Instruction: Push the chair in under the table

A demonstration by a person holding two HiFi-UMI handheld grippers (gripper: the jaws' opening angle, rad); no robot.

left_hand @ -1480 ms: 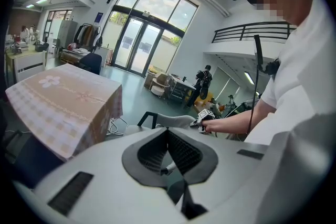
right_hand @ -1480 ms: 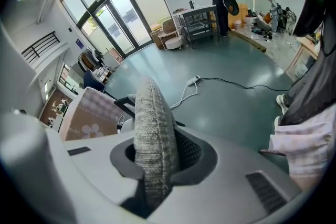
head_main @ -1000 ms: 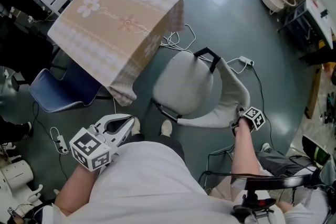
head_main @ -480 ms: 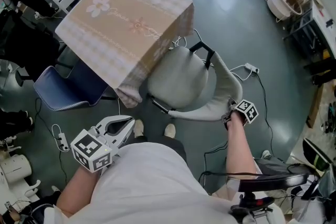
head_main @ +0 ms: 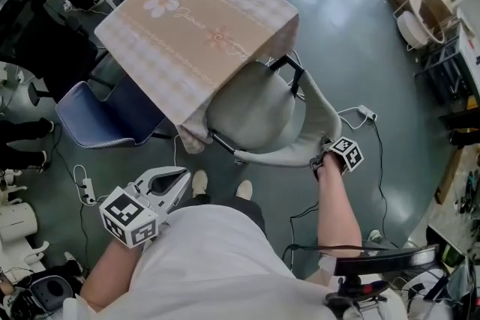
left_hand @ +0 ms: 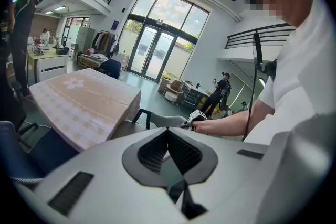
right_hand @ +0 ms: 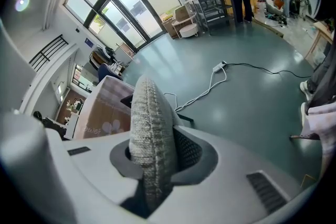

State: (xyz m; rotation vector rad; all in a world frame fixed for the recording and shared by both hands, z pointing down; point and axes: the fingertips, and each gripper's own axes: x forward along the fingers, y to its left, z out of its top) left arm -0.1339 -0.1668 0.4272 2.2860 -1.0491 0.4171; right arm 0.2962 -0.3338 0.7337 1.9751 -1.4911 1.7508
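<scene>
Head view: chair (head_main: 255, 112) seat partly under the table (head_main: 187, 19) corner and skewed to it, the cloth (head_main: 191, 133) hanging against it. Right tongs (head_main: 321, 158) sit at the backrest's end. A one-sided shove could swing the chair or drag the cloth.

Left gripper view: left tongs (left_hand: 168, 131) pinched together, empty, so nothing steadies the chair.

Right gripper view: tongs clenched on the backrest's edge, and the fabric could slip. A cable (right_hand: 210, 84) on the floor may snag a leg.

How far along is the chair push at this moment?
Done: the chair has its front edge under the table corner. In hand: the right gripper clamps the backrest; the left gripper is shut, empty. Left: most of the seat is outside.
</scene>
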